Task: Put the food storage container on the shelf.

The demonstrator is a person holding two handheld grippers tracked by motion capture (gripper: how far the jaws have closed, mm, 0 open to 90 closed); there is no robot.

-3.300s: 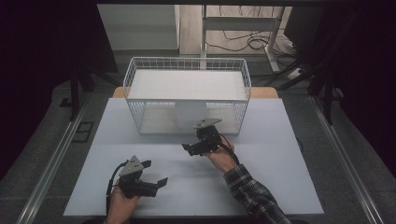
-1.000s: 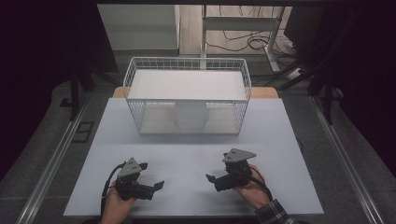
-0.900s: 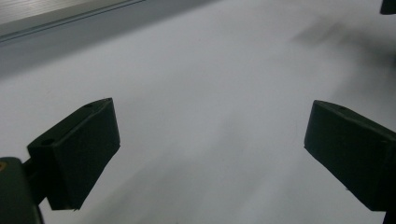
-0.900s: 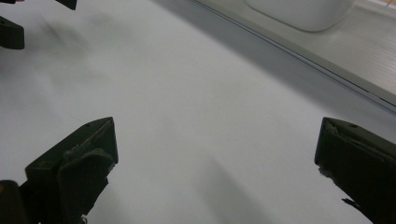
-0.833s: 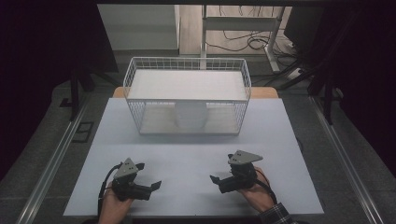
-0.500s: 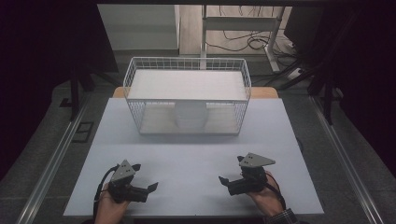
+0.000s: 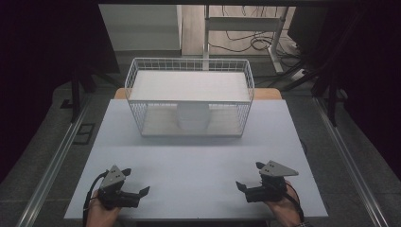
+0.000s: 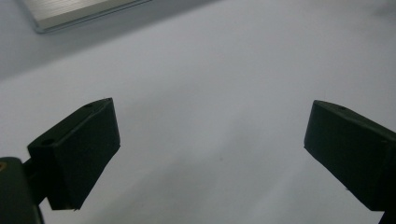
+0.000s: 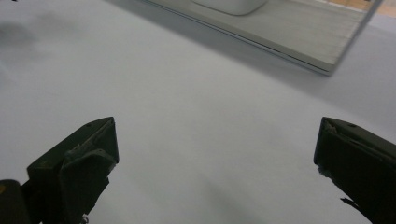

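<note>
White tabletop point(image 7: 198, 165), both claws spread and empty: left claw point(image 7: 137, 189), right claw point(image 7: 246, 182), wire basket point(image 7: 189, 75) beyond.

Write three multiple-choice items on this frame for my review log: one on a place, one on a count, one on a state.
1. Where is the white container?
A. inside the wire basket
B. beside the left tool
C. on the floor

2. How many tools are on the near part of the table?
A. one
B. two
C. three

3. How do the right tool's jaws stand?
A. shut on a cup
B. shut empty
C. open, empty

Key: 1 A, it stands behind the mesh; 2 B, the left tool and the right; 3 C, bare table between the jaws.
</note>
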